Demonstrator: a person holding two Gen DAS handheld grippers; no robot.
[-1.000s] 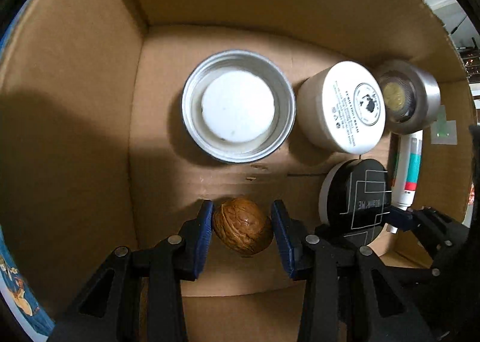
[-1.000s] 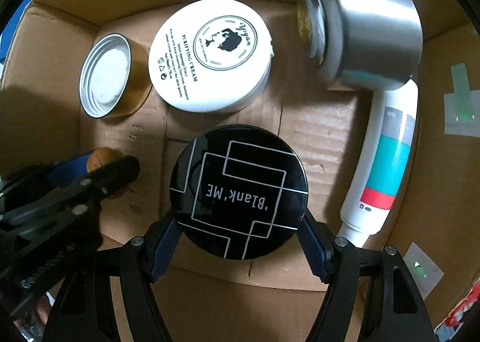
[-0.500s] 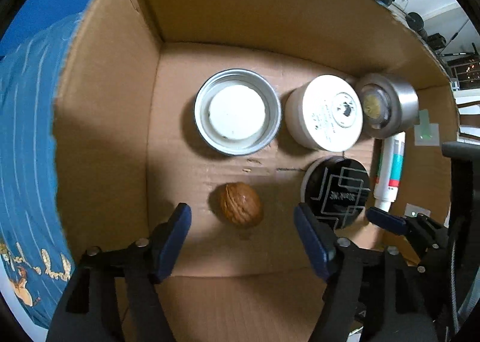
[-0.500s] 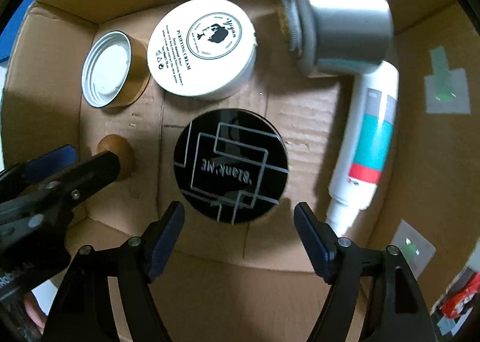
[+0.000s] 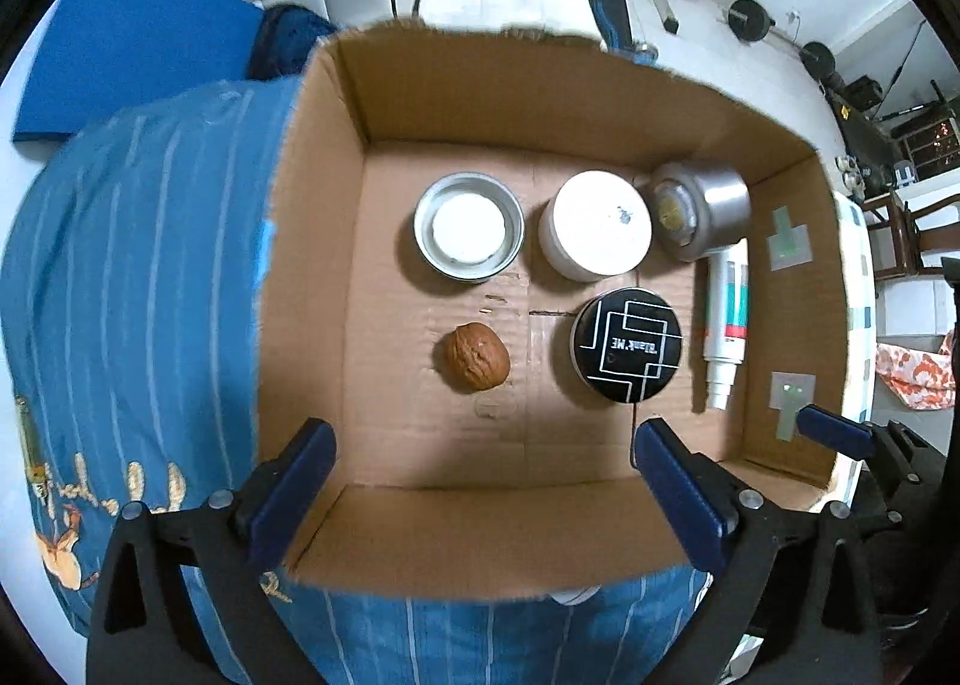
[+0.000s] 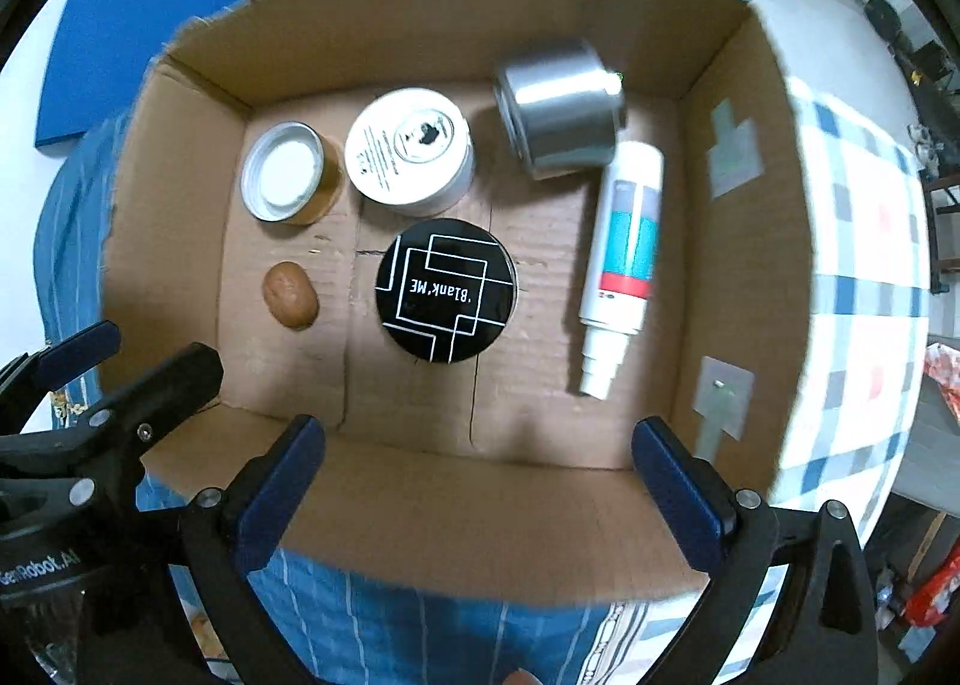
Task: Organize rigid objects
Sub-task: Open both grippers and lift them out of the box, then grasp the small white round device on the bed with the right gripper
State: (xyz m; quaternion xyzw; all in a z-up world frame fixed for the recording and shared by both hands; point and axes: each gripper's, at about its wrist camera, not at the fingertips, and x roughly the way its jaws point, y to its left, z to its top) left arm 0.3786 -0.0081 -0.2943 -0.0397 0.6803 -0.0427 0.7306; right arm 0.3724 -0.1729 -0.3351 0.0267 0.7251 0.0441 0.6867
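Lifted clear since earlier: left tongs (image 5: 480,481) and right tongs (image 6: 477,469), just opened wide, empty. Released on brown cardboard box (image 5: 540,102) floor: brown walnut (image 5: 478,356), black round tin (image 6: 445,289).

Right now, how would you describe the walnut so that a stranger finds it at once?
Look inside the open cardboard box. The walnut lies on its floor, left of the black round tin, touching nothing. It is the only brown, wrinkled, egg-shaped thing there.
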